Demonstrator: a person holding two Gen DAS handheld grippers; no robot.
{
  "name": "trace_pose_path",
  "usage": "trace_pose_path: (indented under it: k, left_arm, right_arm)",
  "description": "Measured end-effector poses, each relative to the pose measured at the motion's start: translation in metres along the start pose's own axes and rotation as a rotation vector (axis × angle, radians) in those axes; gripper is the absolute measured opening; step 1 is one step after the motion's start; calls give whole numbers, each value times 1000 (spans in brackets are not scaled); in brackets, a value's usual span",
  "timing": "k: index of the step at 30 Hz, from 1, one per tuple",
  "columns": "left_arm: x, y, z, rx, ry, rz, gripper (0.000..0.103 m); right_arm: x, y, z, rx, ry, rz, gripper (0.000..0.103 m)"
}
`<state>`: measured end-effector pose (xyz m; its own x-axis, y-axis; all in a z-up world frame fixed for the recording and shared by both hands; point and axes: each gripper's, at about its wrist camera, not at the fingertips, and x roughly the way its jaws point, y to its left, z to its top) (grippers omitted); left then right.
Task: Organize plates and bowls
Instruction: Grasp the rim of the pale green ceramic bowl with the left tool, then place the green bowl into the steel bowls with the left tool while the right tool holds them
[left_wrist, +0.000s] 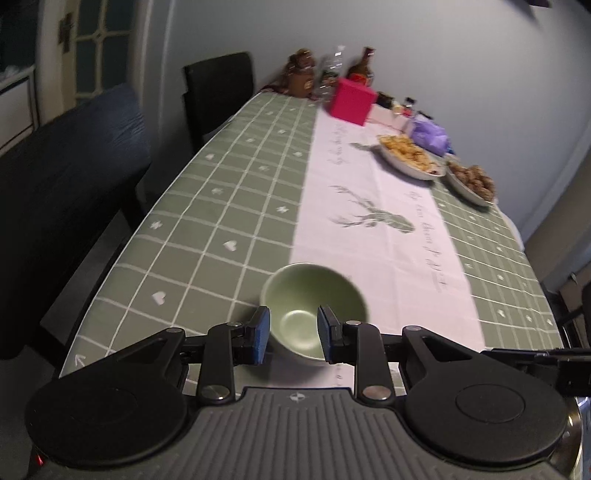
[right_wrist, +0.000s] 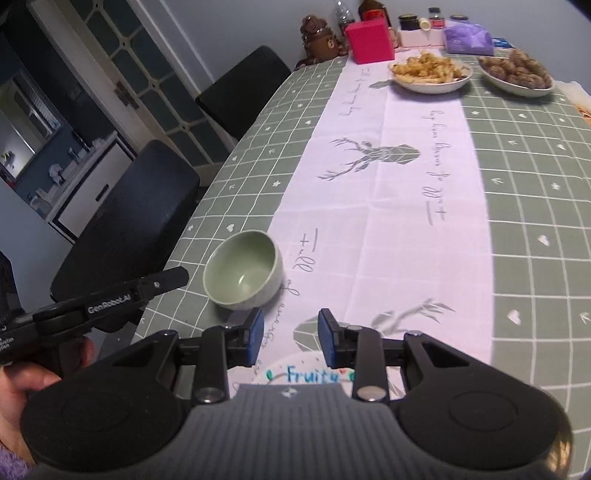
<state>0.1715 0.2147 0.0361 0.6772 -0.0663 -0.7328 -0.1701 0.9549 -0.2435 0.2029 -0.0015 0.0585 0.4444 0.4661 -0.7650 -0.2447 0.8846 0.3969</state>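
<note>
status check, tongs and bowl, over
Left tongs open, just short of green bowl. Right tongs open, empty, over white plate. Nothing blocking.

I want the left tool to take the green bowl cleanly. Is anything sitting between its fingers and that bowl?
Nothing visible does. The left tool stands open right at the empty green ceramic bowl, with only bare checked tablecloth around it. The food plates sit far off at the table's other end.
</note>
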Motion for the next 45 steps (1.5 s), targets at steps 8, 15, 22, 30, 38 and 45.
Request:
trace_pose_path:
  k: [8, 15, 22, 30, 38, 45]
  left_arm:
    - [29, 13, 5, -75, 31, -6, 31]
    - [51, 13, 7, -95, 78, 26, 31]
    - [63, 13, 9, -113, 117, 51, 24]
    - [66, 12, 8, -110, 146, 92, 10]
    - [61, 4, 9, -81, 157, 114, 9]
    - [27, -20, 12, -72, 135, 91, 9]
  right_arm:
    - [63, 17, 24, 32, 58, -26, 24]
    - [106, 21, 41, 78, 127, -68, 17]
    - [125, 24, 48, 76, 157, -115, 14]
    - [130, 25, 48, 62, 170, -127, 7]
    - [127, 26, 46, 55, 168, -137, 6]
    - [90, 22, 49, 56, 155, -126, 5]
